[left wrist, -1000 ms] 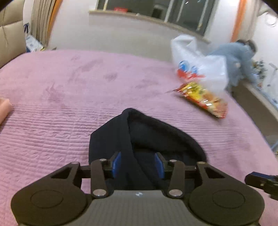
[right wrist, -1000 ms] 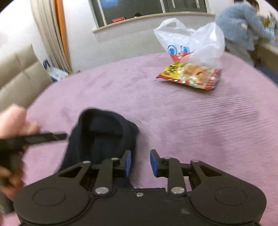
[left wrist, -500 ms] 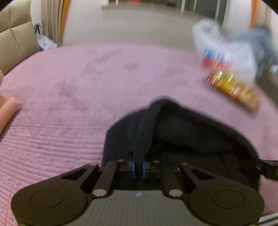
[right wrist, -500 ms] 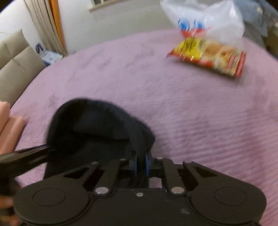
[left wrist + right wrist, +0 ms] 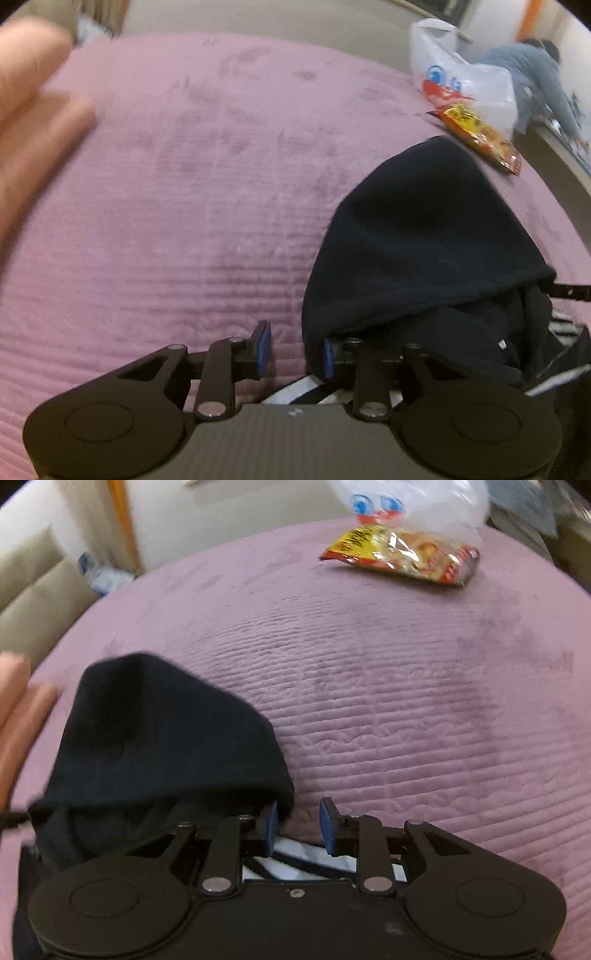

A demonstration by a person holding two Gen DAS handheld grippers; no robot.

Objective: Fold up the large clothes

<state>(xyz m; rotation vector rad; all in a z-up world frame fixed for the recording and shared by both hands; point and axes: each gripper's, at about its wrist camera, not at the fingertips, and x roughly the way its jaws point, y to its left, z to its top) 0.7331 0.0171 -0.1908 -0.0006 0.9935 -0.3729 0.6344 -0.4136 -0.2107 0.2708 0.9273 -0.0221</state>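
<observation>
Two grippers point down at the purple quilted bedspread (image 5: 177, 206), and we have both of them released. Our left gripper (image 5: 293, 349) has just been opening: its blue pads (image 5: 263, 349) stand apart with bare bedspread showing in the gap, and the hem of the dark hood (image 5: 421, 236) lies against the outer side of the right-hand pad without being pinched. Our right gripper (image 5: 297, 825) has likewise just been opening, and its jaws are parted with nothing pressed between them; the hood's edge (image 5: 162, 734) droops just over the left-hand pad (image 5: 272, 823), while black-and-white striped fabric (image 5: 295, 864) shows below the gap. We see the dark hooded garment spread flat on the bedspread near its closest edge, the hood pointing away from us toward the far side. In the left wrist view it lies to the right of our gripper; in the right wrist view it lies to the left, so it sits between our two tools. Toward the far right corner of the bedspread rests a red and yellow snack packet (image 5: 402, 557), touching a white plastic bag (image 5: 458, 81) printed with a cartoon face. Beyond that corner a person in a blue top (image 5: 532, 70) bends over something off the bed. A blurred pink shape (image 5: 33, 110) fills the left edge of the left wrist view; we cannot tell what it is.
</observation>
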